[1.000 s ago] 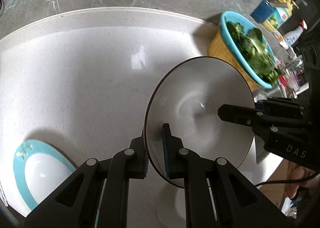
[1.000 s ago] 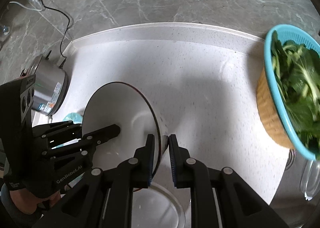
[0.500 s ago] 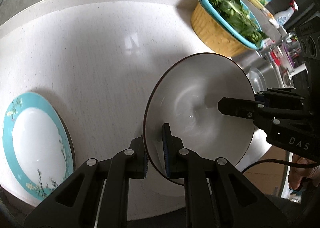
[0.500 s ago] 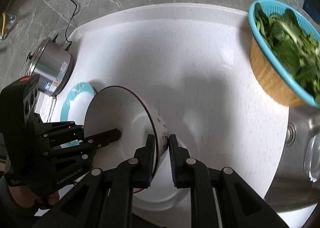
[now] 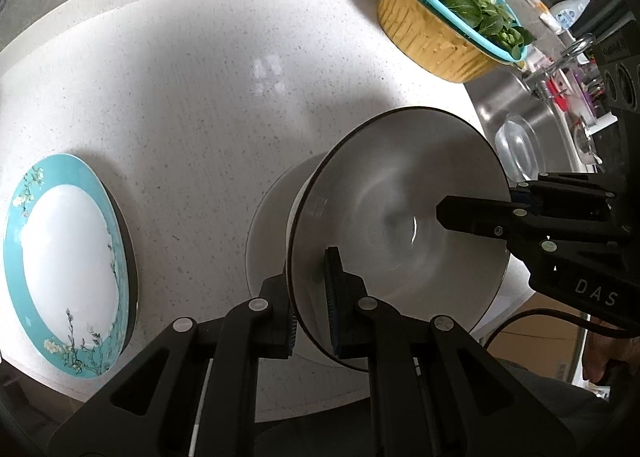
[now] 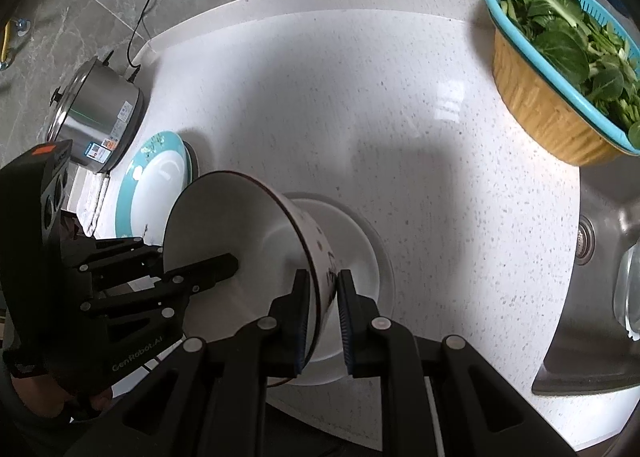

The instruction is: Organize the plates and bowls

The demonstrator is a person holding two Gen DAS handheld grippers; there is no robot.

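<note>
My left gripper (image 5: 310, 297) is clamped tight on the near-left rim of the bowl (image 5: 400, 217), one finger inside and one outside. My right gripper (image 6: 323, 317) pinches the opposite rim the same way, jaws nearly closed on the wall. The bowl hangs between them, tipped, just above the white plate (image 6: 360, 241), which lies on the counter (image 6: 360, 97) right under it; I cannot tell whether its foot touches the plate.

I judge the step in hand to be setting this bowl down onto the white plate. The next move calls for levelling the bowl, lowering both hands together until it sits flat and centred, then opening both jaws and drawing them clear without dragging the rim.

In the left wrist view, the teal plate (image 5: 68, 265) lies at 9 o'clock, well apart. Farther off, at 1 o'clock, stands the basket (image 5: 432, 41) of greens, with the sink (image 5: 516, 109) at 2 o'clock.
</note>
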